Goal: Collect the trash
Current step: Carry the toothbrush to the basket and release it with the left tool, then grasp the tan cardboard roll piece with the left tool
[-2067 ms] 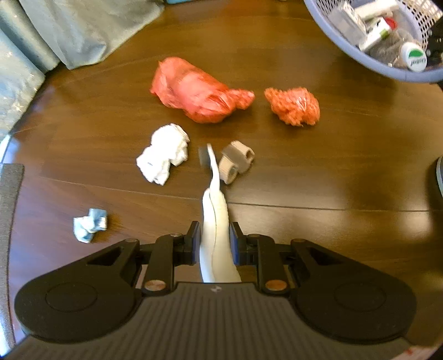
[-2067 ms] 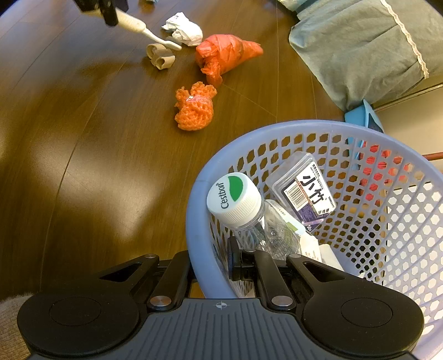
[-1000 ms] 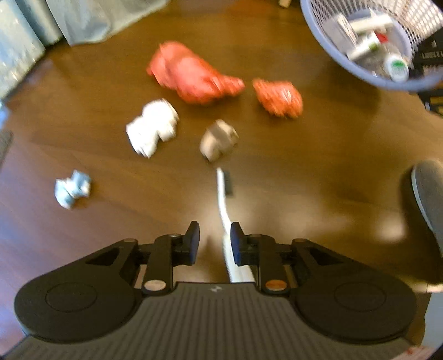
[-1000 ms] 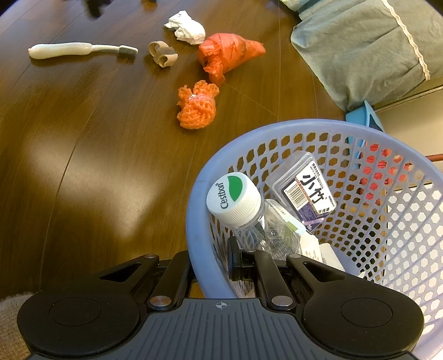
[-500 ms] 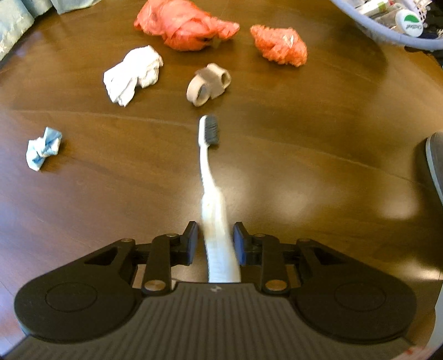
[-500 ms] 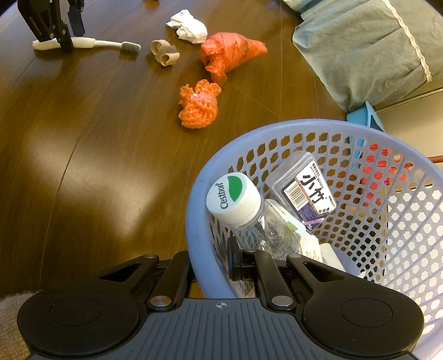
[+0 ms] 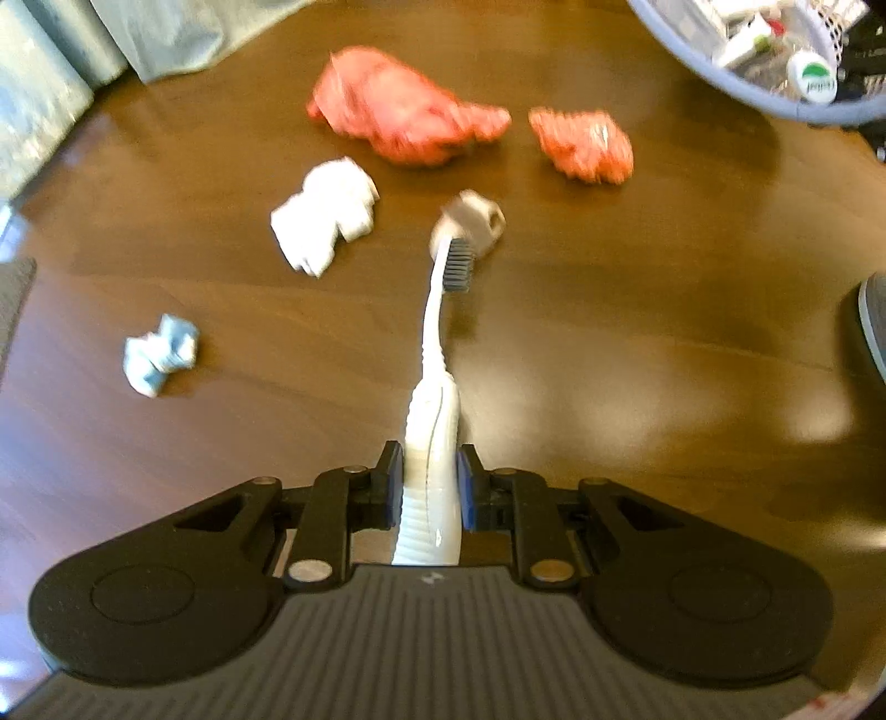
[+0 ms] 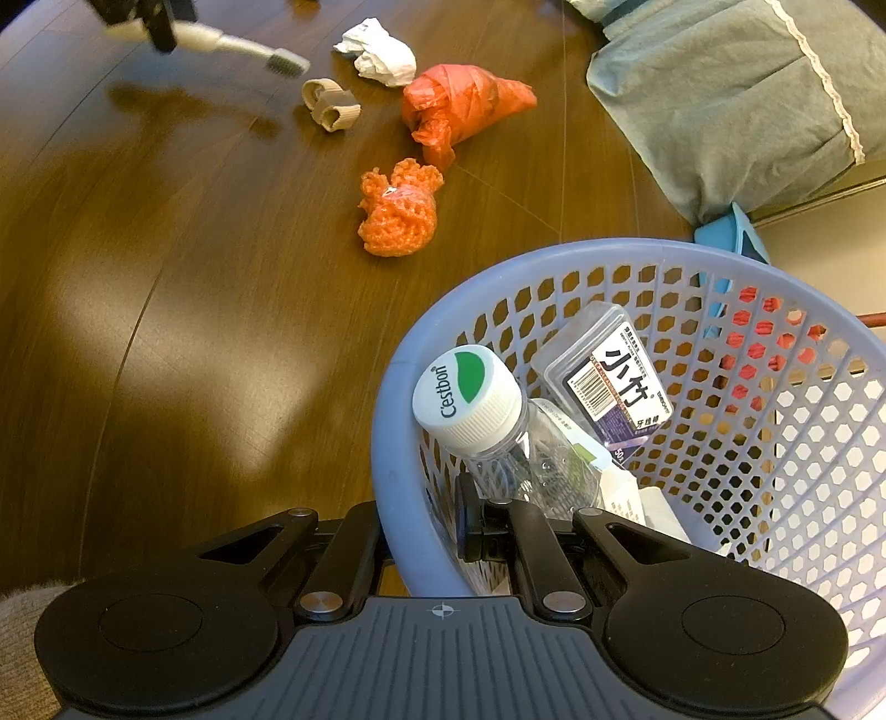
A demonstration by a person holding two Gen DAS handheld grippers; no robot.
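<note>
My left gripper (image 7: 426, 476) holds a white toothbrush (image 7: 437, 343) by its thick handle; its jaws are closing and the pads press on the handle. The brush head hangs over a crushed cardboard roll (image 7: 476, 213). In the right wrist view the toothbrush (image 8: 238, 44) floats above the table under the left gripper (image 8: 160, 22). On the table lie a red plastic bag (image 7: 398, 119), an orange net (image 7: 581, 144), a white tissue (image 7: 324, 221) and a small blue-white wad (image 7: 158, 354). My right gripper (image 8: 423, 526) is shut on the rim of the lilac basket (image 8: 554, 255).
The basket holds a capped bottle (image 8: 470, 399) and a labelled packet (image 8: 609, 376). A grey-green cushion (image 8: 747, 94) lies at the table's far side. A dark rounded object (image 7: 872, 327) sits at the right edge of the left wrist view.
The toothbrush lay loose on the table; my left gripper came down around its handle, closed on it and raised it. The right gripper and basket have not moved.
</note>
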